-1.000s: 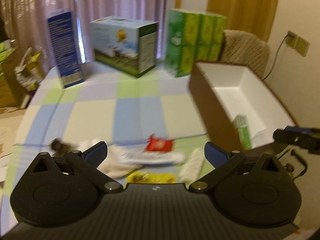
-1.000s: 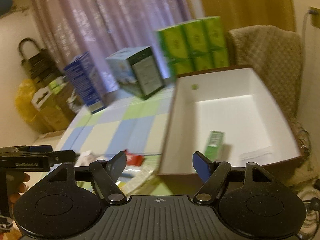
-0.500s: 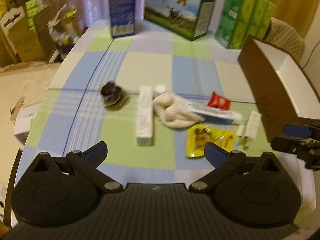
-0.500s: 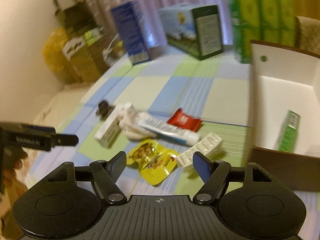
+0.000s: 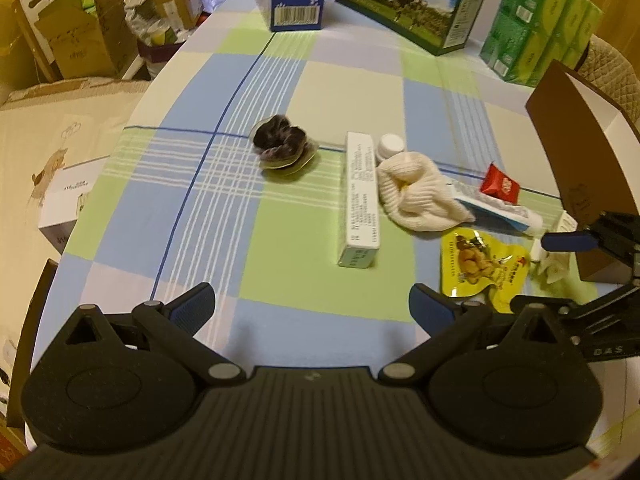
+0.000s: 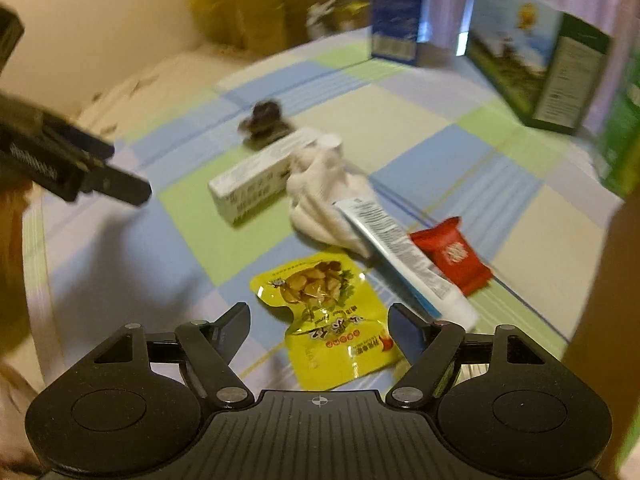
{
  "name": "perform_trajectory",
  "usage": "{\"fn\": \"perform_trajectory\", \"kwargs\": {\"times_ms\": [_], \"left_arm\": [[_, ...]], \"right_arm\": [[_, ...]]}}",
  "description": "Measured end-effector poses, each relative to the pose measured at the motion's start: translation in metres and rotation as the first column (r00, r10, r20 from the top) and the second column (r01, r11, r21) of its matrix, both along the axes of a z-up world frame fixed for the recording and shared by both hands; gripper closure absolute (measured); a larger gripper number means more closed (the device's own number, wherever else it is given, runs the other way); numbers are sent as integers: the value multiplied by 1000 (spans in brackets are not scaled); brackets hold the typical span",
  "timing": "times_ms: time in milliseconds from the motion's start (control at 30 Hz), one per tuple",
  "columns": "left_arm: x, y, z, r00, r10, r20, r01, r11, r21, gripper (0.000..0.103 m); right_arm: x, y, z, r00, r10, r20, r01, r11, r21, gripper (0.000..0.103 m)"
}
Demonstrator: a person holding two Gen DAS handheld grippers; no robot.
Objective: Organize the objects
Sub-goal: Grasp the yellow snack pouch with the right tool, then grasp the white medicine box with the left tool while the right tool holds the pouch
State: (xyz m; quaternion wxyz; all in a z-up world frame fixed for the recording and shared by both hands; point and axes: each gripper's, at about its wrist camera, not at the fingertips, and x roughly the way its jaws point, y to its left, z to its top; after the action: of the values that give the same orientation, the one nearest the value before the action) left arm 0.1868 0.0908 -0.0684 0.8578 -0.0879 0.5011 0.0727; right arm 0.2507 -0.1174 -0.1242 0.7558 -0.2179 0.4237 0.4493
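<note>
Your right gripper (image 6: 318, 316), fingers wide and empty, hovers over the flat yellow foil snack pouch (image 6: 328, 312) on the checked surface (image 5: 280, 264). The blue-and-white tube (image 6: 400, 252) touches it (it may drag along). Your left gripper (image 5: 312, 312) is also wide.

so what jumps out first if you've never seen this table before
The bright yellow snack pouch lies right in front of the open right gripper, with a red packet and a toothpaste tube just past it. Mid-table, a cream knitted bundle sits beside a long white carton, with a dark hair scrunchie further left. The left gripper is open above the checked tablecloth.
</note>
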Motion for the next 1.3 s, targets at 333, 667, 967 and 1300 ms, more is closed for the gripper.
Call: {"fn": "perform_trajectory", "kwargs": {"times_ms": [333,667,967,1300], "left_arm": [[4,14,-13,999,35,-31,-35,999,-20,1],[11,15,-21,999,26,-45,-28,999,-37,1],[23,10,-23,999,-26,-33,25,999,-43,6],[58,-5,-26,988,-153,-4,153,988,-4,9]], "right_arm": [[33,31,-35,994,96,-56,-104,984,-143,26],[44,36,-44,993,76,-92,-87,989,-116,40],[31,23,-27,990,-66,-128,62,997,-34,48],[20,-4,13,950,-275,-149,291,951,99,48]]}}
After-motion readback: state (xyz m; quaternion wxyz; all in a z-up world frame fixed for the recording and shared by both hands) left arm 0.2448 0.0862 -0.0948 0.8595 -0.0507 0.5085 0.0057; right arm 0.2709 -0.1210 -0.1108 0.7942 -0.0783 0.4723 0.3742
